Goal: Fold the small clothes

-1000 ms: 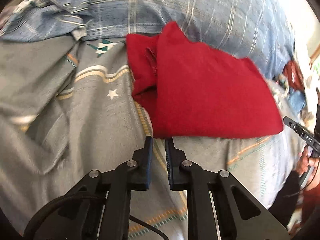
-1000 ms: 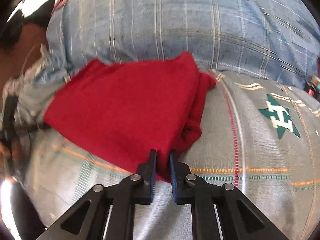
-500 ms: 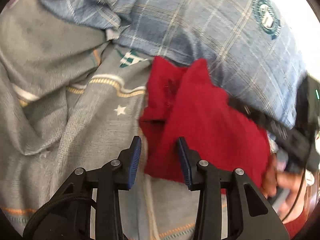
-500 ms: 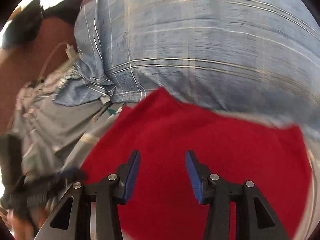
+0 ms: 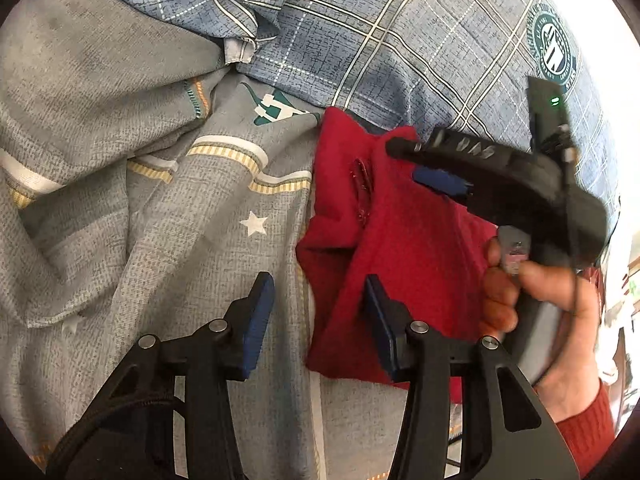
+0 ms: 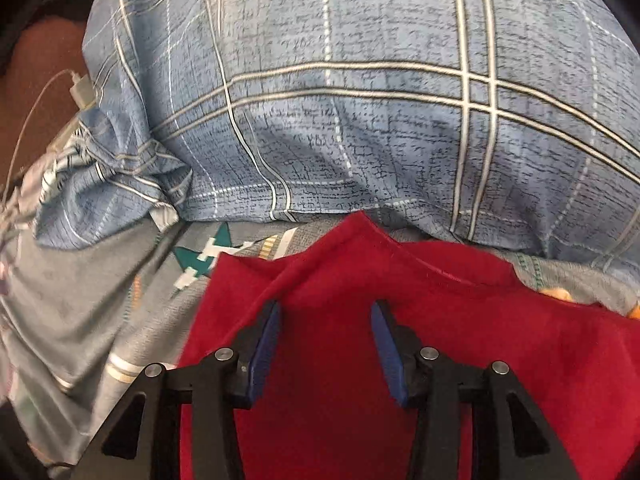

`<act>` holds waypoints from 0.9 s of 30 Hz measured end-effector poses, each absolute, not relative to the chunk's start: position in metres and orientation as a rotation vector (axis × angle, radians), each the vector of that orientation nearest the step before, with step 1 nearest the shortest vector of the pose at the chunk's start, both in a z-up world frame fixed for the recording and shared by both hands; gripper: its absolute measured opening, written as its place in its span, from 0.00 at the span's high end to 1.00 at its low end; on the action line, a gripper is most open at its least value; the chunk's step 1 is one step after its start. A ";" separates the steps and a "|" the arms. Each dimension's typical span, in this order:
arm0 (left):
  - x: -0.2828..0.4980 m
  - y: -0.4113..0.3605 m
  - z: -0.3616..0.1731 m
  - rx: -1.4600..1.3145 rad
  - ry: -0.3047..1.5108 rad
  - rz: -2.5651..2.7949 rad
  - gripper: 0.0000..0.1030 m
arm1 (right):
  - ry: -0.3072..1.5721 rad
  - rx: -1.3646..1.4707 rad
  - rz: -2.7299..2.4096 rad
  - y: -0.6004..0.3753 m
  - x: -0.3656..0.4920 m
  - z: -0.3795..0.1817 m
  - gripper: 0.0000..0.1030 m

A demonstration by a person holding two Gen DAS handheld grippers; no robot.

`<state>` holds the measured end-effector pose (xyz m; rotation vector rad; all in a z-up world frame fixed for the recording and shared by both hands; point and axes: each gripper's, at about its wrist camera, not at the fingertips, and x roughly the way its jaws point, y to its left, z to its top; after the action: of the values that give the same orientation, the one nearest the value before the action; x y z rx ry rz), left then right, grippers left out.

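A folded red garment (image 5: pixel 404 240) lies on a grey patterned bedsheet (image 5: pixel 180 216), against a blue plaid pillow (image 5: pixel 400 40). My left gripper (image 5: pixel 318 280) is open and empty, its jaws astride the garment's near left edge. My right gripper (image 6: pixel 325 308) is open and empty, held just over the red garment (image 6: pixel 360 360), pointing at its far folded corner. The right gripper also shows in the left wrist view (image 5: pixel 424 162), held by a hand above the garment.
The blue plaid pillow (image 6: pixel 360 120) rises behind the garment. A white charger and cable (image 6: pixel 80 92) lie at the far left on a brown surface. The grey sheet (image 6: pixel 80 300) is rumpled to the left.
Both grippers have opened. The right one let go of the garment's near edge and moved over it toward the pillow. The left one moved in toward the garment's left edge.
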<state>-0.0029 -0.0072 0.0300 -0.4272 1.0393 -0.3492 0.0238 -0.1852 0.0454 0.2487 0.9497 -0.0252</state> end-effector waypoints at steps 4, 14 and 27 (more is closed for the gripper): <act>-0.003 -0.005 0.030 -0.444 1.044 -0.351 0.54 | 0.991 0.315 0.048 -0.170 0.031 0.054 0.18; -0.008 -0.009 0.037 -0.417 1.008 -0.359 0.38 | 1.048 -0.012 -0.048 -0.117 0.042 0.041 0.58; 0.008 -0.033 0.044 -0.385 0.909 -0.438 0.38 | 0.935 0.084 0.079 -0.159 -0.020 0.082 0.85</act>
<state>0.0078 -0.0331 0.0436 -0.3854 0.9086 -0.4378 -0.0200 -0.1589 0.0822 0.0842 0.9353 0.0789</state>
